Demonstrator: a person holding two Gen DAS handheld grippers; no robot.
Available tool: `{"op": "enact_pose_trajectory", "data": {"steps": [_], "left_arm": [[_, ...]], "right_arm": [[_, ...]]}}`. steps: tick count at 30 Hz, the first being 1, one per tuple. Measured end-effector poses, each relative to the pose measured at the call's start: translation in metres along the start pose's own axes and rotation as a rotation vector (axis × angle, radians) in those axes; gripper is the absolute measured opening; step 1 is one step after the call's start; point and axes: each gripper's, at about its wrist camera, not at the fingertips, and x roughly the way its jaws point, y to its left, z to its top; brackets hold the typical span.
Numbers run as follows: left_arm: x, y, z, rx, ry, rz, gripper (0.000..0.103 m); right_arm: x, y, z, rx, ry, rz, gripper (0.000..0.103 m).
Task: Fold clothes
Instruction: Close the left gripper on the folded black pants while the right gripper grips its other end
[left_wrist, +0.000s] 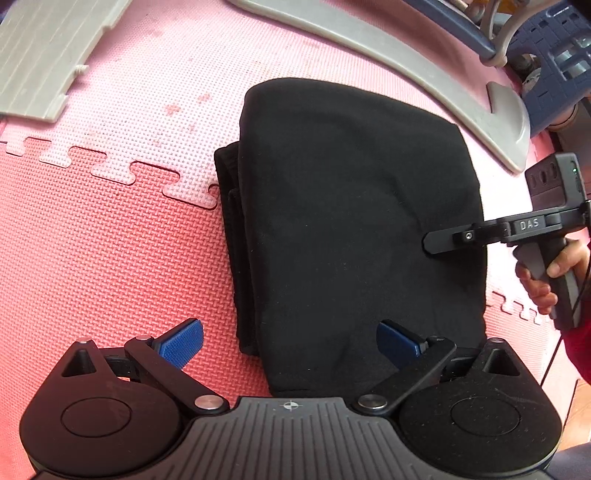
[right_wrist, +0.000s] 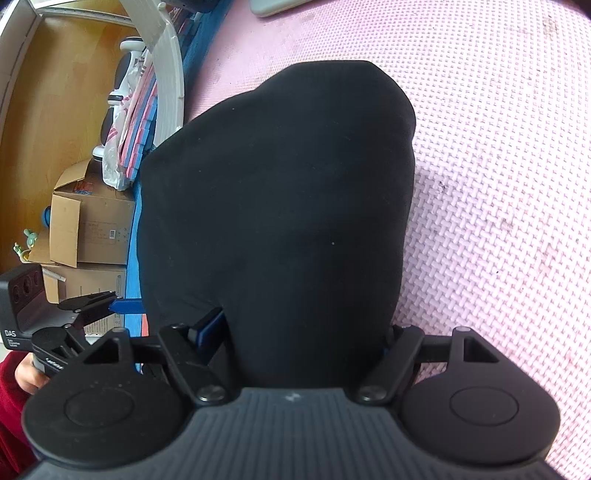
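Blue-padded left gripper (left_wrist: 290, 343): nearest; jaws wide and empty, hanging over the near end of the black garment (left_wrist: 351, 221).
Risk, near end: with nothing pinning this end, a pull from the other side could probably drag the whole bundle across the foam mat (left_wrist: 129, 240).
Right gripper (right_wrist: 301, 332): at the garment's right edge, clamped on a thick bunch of cloth that fills the gap between its fingers.
Risk, right edge: the bunch looks bulky; the pads may catch only the upper layers, so lifting could peel the fold open.
Risk, left edge: the lower layers stick out in steps and could splay if the stack shifts.
Garment look: soft, matt, thick, already folded into a rounded rectangle, smooth on top.
Garment place: flat on the pink mat, far end near the curved grey panel (left_wrist: 424, 85).
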Motion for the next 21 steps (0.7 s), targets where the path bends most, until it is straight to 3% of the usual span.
{"op": "enact_pose_trajectory", "data": {"steps": [6,13,16,21], "left_arm": [[-0.006,-0.015,0.005,-0.091,-0.031,-0.051,0.101],[-0.004,0.008,0.021,-0.304,-0.103,-0.177,0.101],[0.007,0.011,0.018,-0.321,-0.101,-0.215,0.101],[0.01,-0.02,0.013,-0.281,-0.075,-0.226,0.101]], "right_arm": [[0.0,0.002,-0.003,-0.002,-0.005,0.008,0.077],[-0.002,-0.003,-0.002,0.0,0.012,0.036,0.078],[-0.003,-0.004,-0.002,0.004,0.017,0.044,0.078],[-0.001,-0.001,0.002,0.008,0.034,0.038,0.079]]}}
